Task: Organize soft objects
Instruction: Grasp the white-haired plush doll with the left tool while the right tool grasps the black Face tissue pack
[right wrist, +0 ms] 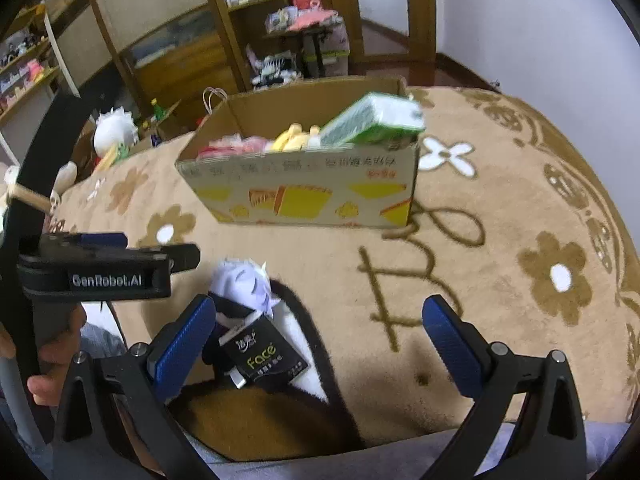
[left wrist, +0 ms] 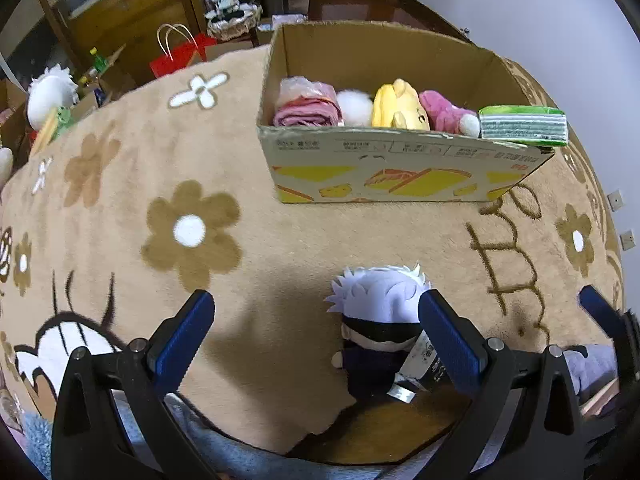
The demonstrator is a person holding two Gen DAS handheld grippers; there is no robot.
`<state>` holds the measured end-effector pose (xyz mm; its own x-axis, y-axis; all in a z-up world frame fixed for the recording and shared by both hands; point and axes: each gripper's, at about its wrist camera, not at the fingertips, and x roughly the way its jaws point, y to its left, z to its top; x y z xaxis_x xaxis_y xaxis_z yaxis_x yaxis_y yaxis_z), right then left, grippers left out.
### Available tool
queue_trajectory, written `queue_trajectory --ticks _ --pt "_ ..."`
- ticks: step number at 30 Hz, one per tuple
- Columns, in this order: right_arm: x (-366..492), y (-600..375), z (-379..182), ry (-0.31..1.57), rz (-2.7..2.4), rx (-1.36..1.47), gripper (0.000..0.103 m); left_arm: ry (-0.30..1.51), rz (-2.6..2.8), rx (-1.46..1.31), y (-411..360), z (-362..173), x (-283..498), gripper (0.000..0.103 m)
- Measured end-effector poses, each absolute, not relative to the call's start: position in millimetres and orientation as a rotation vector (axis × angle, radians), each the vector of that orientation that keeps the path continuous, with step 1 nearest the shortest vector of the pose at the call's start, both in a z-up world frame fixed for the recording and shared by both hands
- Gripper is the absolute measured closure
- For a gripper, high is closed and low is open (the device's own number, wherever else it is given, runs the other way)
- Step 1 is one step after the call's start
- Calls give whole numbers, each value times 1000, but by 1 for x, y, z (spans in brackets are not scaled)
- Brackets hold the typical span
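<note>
both grippers wide open over the rug (left wrist: 120, 184)
left gripper (left wrist: 316, 336) and right gripper (right wrist: 320, 334) hold nothing; white-haired plush doll (left wrist: 380, 320) lies head toward the cardboard box (left wrist: 400, 172)

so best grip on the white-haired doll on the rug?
Probably the white-haired doll's head: the widest, softest part, lying toward the cardboard box. Come from above, jaws across the hair. A black tissue pack lies against its body, so avoid the torso.

Both grippers – black frames w/ silver screws, ribbed blue fingers (left wrist: 182, 338); left gripper (right wrist: 96, 276) marked "GenRobot.AI"
</note>
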<state>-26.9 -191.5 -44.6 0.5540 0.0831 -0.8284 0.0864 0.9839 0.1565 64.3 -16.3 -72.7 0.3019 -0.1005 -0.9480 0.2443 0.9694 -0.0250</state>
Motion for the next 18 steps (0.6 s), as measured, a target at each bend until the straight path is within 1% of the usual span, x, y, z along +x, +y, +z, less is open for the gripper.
queue_trajectory --ticks 18 --pt "-7 -159 -96 1183 124 118 0 1411 -324 99 -42 -119 81 2"
